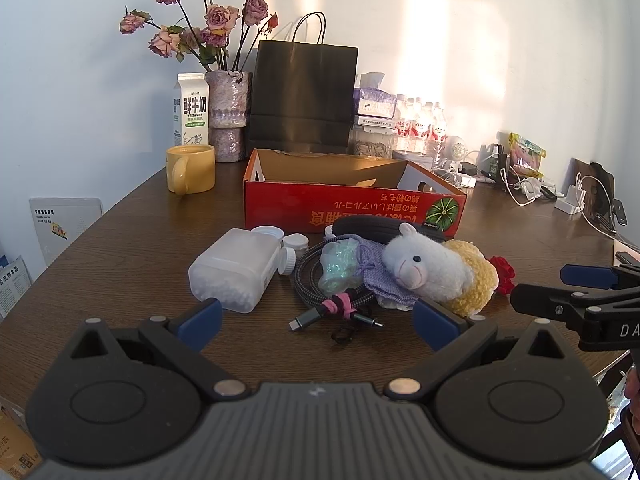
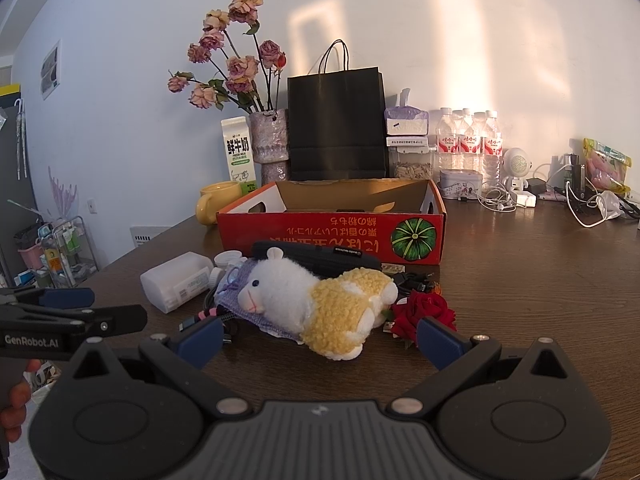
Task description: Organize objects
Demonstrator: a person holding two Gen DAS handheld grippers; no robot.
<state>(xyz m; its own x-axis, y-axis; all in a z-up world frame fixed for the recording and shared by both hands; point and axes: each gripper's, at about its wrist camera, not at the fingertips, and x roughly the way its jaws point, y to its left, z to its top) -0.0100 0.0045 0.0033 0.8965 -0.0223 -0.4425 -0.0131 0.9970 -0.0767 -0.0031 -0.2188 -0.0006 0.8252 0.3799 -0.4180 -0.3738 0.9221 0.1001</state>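
Cluttered desk (image 2: pixel 520 264), both claws spread wide and empty: left claw (image 1: pixel 318 322) facing the cable (image 1: pixel 316 280), right claw (image 2: pixel 320 338) facing the plush sheep (image 2: pixel 320 300).

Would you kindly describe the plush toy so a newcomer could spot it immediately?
Find the red cardboard box on the brown table. In the clutter just before it lies the plush toy, beside a red fabric rose. It alone is fluffy: white head, yellow woolly body.

Red box (image 2: pixel 312 236), white-and-yellow plush (image 2: pixel 320 304), black bag (image 2: pixel 336 124), yellow mug (image 1: pixel 192 174).
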